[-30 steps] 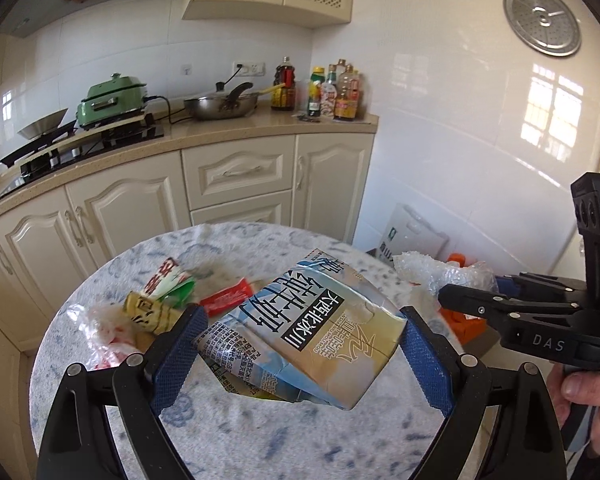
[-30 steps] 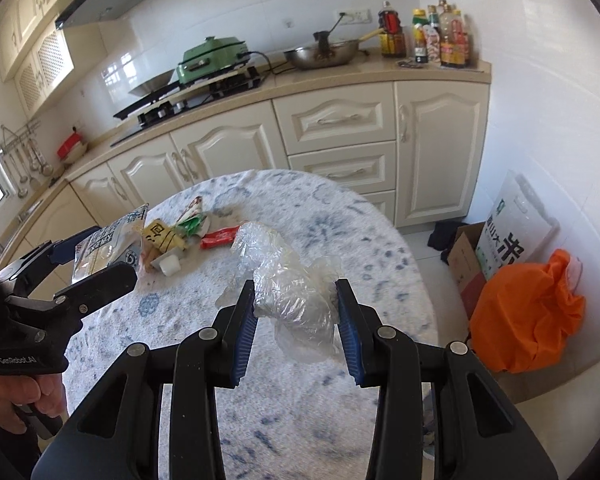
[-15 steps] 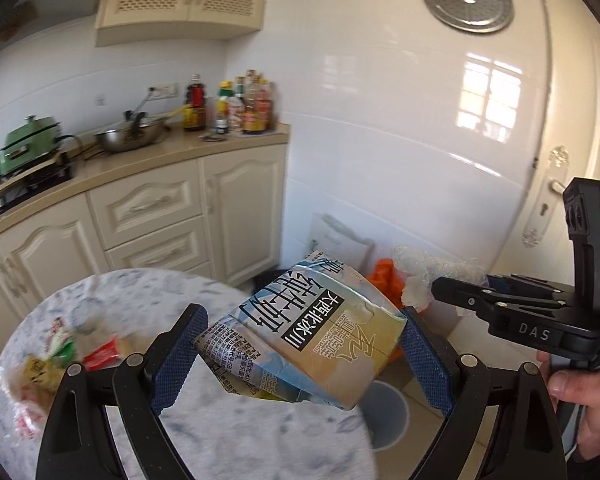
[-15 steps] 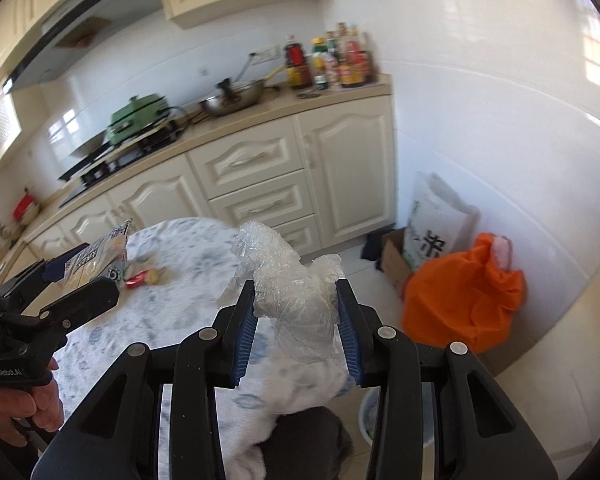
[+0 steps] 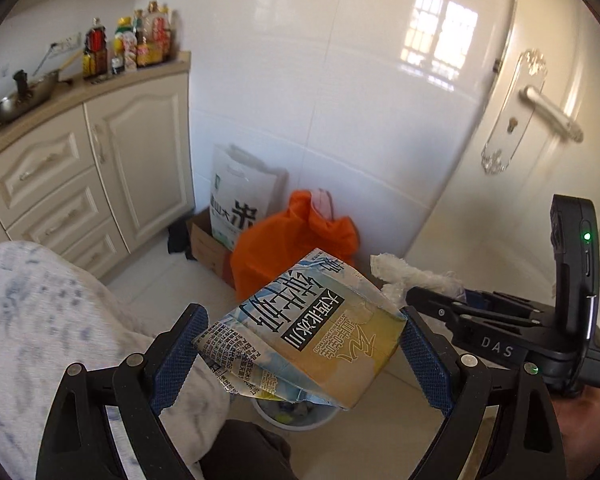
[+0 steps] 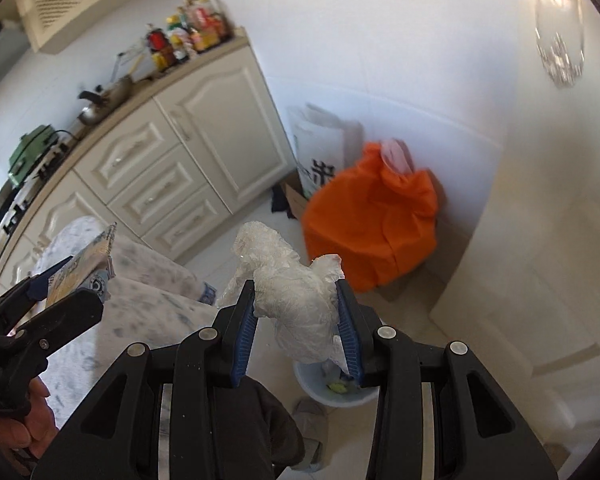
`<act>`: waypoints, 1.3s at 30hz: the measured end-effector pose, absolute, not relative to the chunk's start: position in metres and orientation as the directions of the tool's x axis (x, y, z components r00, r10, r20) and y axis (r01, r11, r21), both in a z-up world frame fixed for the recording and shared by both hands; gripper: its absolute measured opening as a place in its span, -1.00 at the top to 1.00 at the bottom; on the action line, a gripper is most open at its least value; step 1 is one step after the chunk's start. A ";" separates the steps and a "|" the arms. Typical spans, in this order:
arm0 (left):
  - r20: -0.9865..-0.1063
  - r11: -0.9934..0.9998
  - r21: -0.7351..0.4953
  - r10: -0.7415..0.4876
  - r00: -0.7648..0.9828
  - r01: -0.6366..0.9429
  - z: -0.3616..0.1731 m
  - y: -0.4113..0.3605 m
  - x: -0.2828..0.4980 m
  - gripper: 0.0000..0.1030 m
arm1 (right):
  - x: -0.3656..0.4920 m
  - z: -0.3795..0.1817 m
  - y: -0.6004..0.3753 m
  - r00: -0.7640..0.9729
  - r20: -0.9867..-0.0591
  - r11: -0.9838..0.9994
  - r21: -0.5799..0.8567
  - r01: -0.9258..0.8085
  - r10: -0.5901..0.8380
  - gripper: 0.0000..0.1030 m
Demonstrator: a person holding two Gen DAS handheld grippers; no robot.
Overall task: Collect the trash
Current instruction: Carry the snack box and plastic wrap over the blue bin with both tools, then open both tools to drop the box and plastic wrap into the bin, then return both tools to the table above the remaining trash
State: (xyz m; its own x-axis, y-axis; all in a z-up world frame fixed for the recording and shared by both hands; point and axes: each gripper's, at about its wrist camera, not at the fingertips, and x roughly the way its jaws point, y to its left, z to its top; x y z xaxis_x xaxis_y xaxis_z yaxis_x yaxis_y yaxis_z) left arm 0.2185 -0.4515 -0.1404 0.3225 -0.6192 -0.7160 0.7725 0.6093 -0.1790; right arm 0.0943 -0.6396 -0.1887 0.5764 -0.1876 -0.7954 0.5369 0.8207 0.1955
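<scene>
My left gripper [image 5: 300, 344] is shut on a flattened blue-and-yellow drink carton [image 5: 304, 332], held wide between its blue pads. Right below the carton a pale trash bin [image 5: 296, 416] stands on the floor, mostly hidden by it. My right gripper [image 6: 296, 312] is shut on a crumpled clear plastic bag [image 6: 292, 292]. Under that bag the same trash bin [image 6: 332, 388] shows with some scraps inside. Each gripper appears in the other's view: the right gripper [image 5: 432, 300] at the right side, the left gripper [image 6: 60, 280] with the carton [image 6: 84, 264] at the left side.
The round table with a blue-patterned cloth [image 5: 40, 320] lies at the lower left. An orange bag [image 6: 372, 216], a white sack [image 5: 240, 196] and a cardboard box [image 5: 208, 244] stand against the tiled wall. Cream cabinets [image 5: 132, 148] run on the left, a door [image 5: 540, 120] stands at the right.
Both grippers have swung away from the table top toward the floor corner, tilting downward. The trash bin has come into view beneath them. Carton and plastic bag stay gripped.
</scene>
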 end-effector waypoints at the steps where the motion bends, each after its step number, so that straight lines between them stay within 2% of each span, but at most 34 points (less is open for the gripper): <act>1: -0.730 0.606 -0.181 -0.611 0.307 0.775 -0.148 -0.463 0.221 -0.76 | 0.092 -0.196 -0.645 0.565 -0.804 0.812 0.199 0.549 -0.185 0.25; 9: -0.825 0.583 -0.180 -0.528 0.201 0.792 -0.202 -0.556 0.262 -0.77 | 0.090 -0.255 -0.682 0.481 -0.866 0.754 0.223 0.618 -0.138 0.25; 15: -0.884 0.594 -0.167 -0.444 0.148 0.787 -0.234 -0.611 0.294 -0.77 | 0.099 -0.290 -0.699 0.447 -0.890 0.724 0.246 0.645 -0.095 0.18; 22: -0.921 0.596 -0.114 -0.363 0.140 0.795 -0.257 -0.647 0.303 -0.81 | 0.101 -0.322 -0.709 0.427 -0.904 0.683 0.291 0.670 -0.033 -0.23; 26: -0.924 0.597 -0.090 -0.348 0.157 0.797 -0.257 -0.658 0.301 -0.96 | 0.096 -0.330 -0.710 0.424 -0.905 0.664 0.301 0.685 -0.027 -0.40; 28: -0.925 0.592 -0.076 -0.343 0.165 0.802 -0.259 -0.660 0.298 -0.97 | 0.092 -0.328 -0.709 0.429 -0.903 0.656 0.305 0.690 -0.032 -0.54; 30: -0.927 0.590 -0.069 -0.336 0.166 0.805 -0.262 -0.658 0.297 -0.97 | 0.091 -0.325 -0.708 0.431 -0.902 0.654 0.304 0.693 -0.037 -0.59; 34: -0.919 0.603 -0.077 -0.351 0.178 0.794 -0.264 -0.644 0.297 -0.97 | 0.086 -0.317 -0.707 0.434 -0.898 0.647 0.292 0.704 -0.067 -0.91; 39: -0.892 0.615 -0.060 -0.387 0.235 0.786 -0.235 -0.609 0.278 -0.97 | 0.080 -0.302 -0.707 0.445 -0.891 0.628 0.294 0.721 -0.093 -0.99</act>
